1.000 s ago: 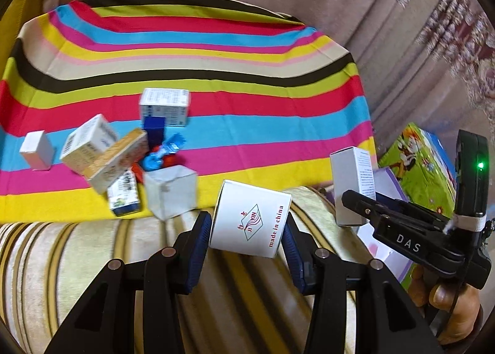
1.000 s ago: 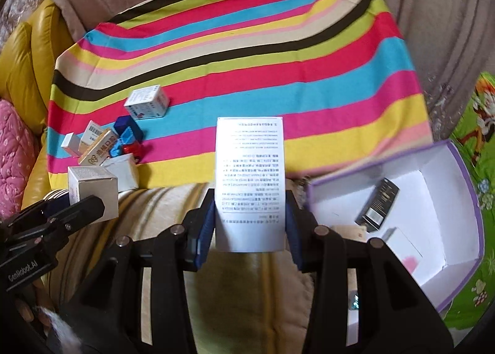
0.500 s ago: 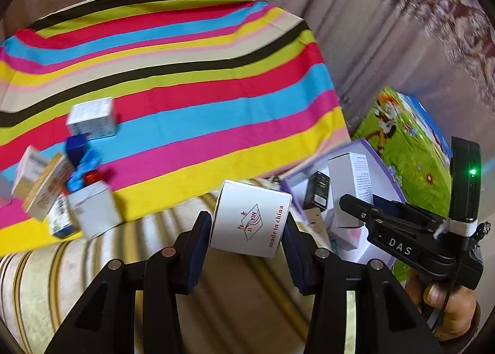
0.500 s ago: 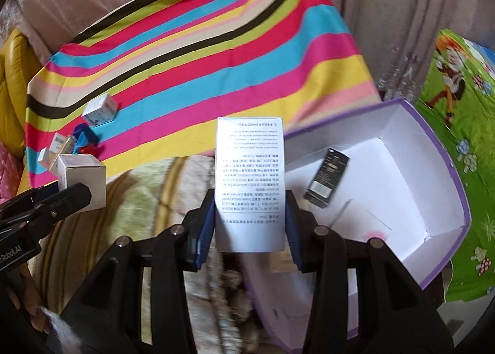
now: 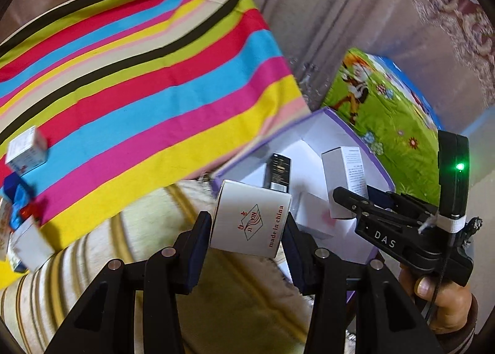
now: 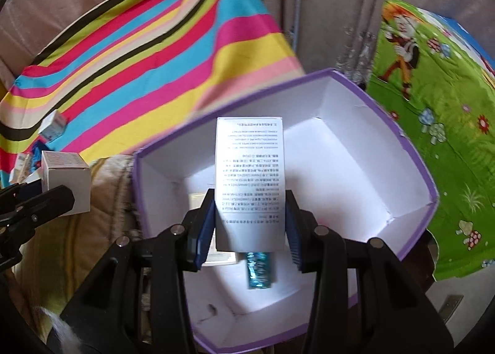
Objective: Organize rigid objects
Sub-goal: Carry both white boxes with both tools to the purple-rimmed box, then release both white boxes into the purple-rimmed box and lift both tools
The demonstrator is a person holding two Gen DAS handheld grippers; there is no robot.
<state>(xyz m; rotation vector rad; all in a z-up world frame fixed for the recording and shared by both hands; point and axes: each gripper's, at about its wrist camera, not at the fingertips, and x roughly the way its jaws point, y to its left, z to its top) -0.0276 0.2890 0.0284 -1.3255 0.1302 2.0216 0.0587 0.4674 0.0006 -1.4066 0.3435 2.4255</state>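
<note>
Blue packet (image 6: 259, 270) half hidden under white carton (image 6: 250, 180)

Between the blue pads of the black left gripper (image 5: 249, 230) sits a white box (image 5: 250, 222) with a red logo and red lettering. The black right gripper (image 6: 250, 227) frames a white carton (image 6: 250, 168) covered in fine black print. Under it lies a purple-rimmed tray (image 6: 417, 168), white inside. Beyond both spreads a cloth (image 5: 139, 75) striped red, cyan, pink, yellow, lime, black and beige
</note>
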